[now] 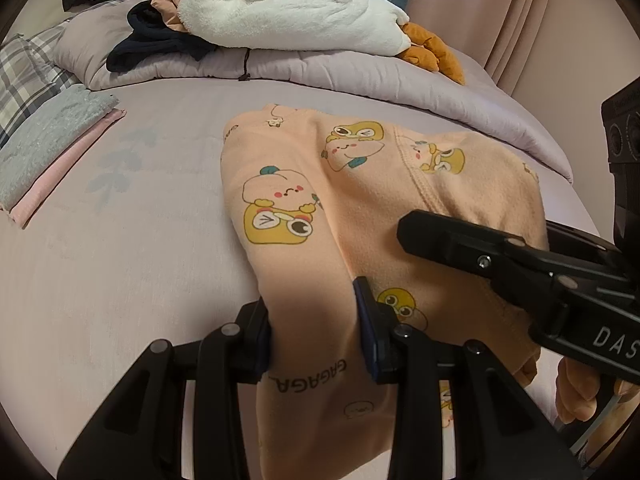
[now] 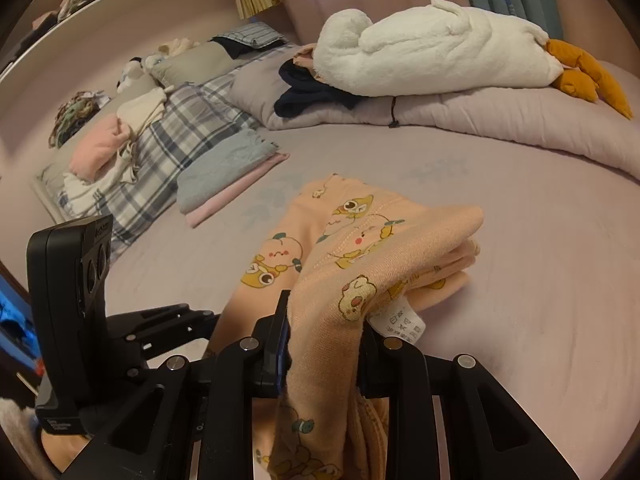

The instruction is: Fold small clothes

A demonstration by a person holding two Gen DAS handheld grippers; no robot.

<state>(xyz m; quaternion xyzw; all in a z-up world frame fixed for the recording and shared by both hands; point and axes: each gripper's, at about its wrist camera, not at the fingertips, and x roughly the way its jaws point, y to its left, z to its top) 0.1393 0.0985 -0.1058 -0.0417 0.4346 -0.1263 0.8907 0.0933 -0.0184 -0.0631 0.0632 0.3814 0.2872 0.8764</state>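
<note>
A small peach garment (image 1: 360, 208) printed with cartoon frogs lies partly on the lilac bed sheet (image 1: 120, 264), its near end lifted. My left gripper (image 1: 316, 332) is shut on a bunched fold at the garment's near left side. My right gripper (image 2: 324, 344) is shut on another bunched part of the peach garment (image 2: 360, 264), beside a white care label (image 2: 400, 322). In the left wrist view the right gripper's black finger (image 1: 460, 240) reaches in from the right over the cloth. The far end of the garment rests flat on the sheet.
Folded grey and pink cloths (image 2: 228, 176) lie stacked to the left. A rolled lilac duvet (image 2: 480, 120) carries a white plush toy (image 2: 432, 52) and dark clothing (image 2: 308, 88) at the back. Plaid pillows (image 2: 168, 148) with loose clothes sit far left.
</note>
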